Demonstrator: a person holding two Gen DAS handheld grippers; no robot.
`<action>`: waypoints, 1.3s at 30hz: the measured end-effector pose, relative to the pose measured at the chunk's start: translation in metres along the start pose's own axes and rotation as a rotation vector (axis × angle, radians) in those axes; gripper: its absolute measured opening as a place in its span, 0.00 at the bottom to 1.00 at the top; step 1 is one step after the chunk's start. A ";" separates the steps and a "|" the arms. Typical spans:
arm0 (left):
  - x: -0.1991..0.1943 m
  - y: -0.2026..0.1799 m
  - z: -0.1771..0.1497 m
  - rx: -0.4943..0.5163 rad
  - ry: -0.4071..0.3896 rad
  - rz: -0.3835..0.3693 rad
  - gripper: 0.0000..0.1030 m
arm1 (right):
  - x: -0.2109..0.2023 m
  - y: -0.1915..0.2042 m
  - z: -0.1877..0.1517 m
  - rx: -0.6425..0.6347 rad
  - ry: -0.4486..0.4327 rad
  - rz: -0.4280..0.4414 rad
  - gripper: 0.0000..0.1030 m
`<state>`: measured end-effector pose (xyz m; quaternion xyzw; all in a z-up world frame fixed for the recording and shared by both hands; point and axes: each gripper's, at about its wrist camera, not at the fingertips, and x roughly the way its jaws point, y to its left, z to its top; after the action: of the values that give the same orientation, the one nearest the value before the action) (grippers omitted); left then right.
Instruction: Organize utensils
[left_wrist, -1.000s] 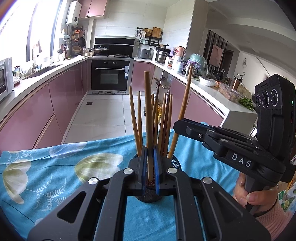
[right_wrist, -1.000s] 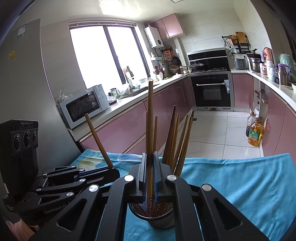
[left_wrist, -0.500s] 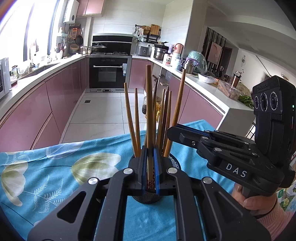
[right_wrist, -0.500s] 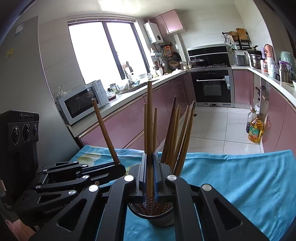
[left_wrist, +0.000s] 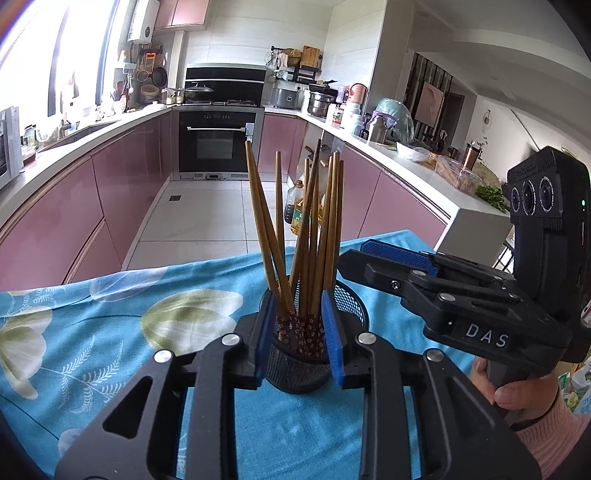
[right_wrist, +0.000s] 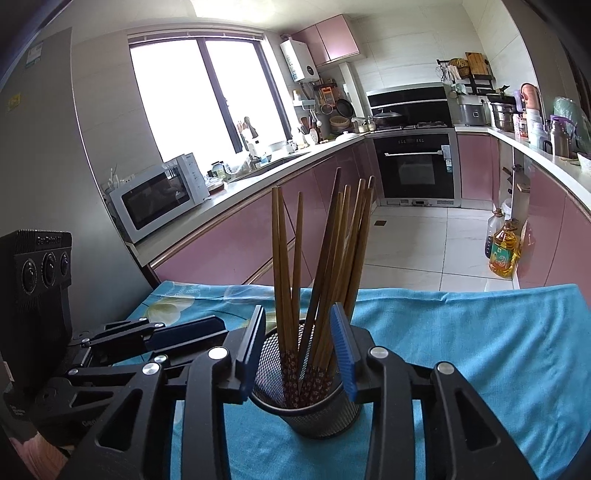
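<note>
A black mesh holder (left_wrist: 299, 373) (right_wrist: 314, 417) stands on the blue tablecloth (left_wrist: 110, 332) (right_wrist: 461, 332), with several wooden chopsticks (left_wrist: 306, 236) (right_wrist: 325, 266) upright in it. My left gripper (left_wrist: 297, 325) hangs over the holder's rim, its jaws opening; the chopsticks rise between its blue pads (left_wrist: 330, 325), which press on none of them. My right gripper (right_wrist: 302, 350) is over the same holder from the other side, its jaws also opening around the bundle without a grip. Each gripper shows in the other's view: the right gripper (left_wrist: 369, 254) and the left gripper (right_wrist: 192, 328).
The table's far edge drops to a tiled kitchen floor. Pink cabinets run along both sides, with an oven (left_wrist: 216, 142) at the end. A microwave (right_wrist: 159, 195) sits on the left counter. Oil bottles (right_wrist: 504, 251) stand on the floor. A hand (left_wrist: 517, 391) grips the right tool.
Both grippers were shut, each on one chopstick held above the holder. Now both have opened and those chopsticks have dropped in among the others.
</note>
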<state>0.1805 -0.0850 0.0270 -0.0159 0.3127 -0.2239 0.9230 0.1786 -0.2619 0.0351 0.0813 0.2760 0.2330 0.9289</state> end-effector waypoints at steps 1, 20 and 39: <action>-0.004 0.002 -0.004 -0.007 -0.012 0.003 0.31 | -0.002 0.002 -0.004 -0.009 -0.003 -0.010 0.47; -0.092 0.028 -0.087 -0.102 -0.267 0.266 0.94 | -0.059 0.037 -0.073 -0.160 -0.194 -0.184 0.94; -0.140 0.013 -0.116 -0.079 -0.442 0.345 0.94 | -0.094 0.067 -0.102 -0.230 -0.371 -0.264 0.94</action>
<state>0.0193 -0.0014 0.0116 -0.0468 0.1106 -0.0423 0.9919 0.0268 -0.2456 0.0139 -0.0203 0.0808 0.1206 0.9892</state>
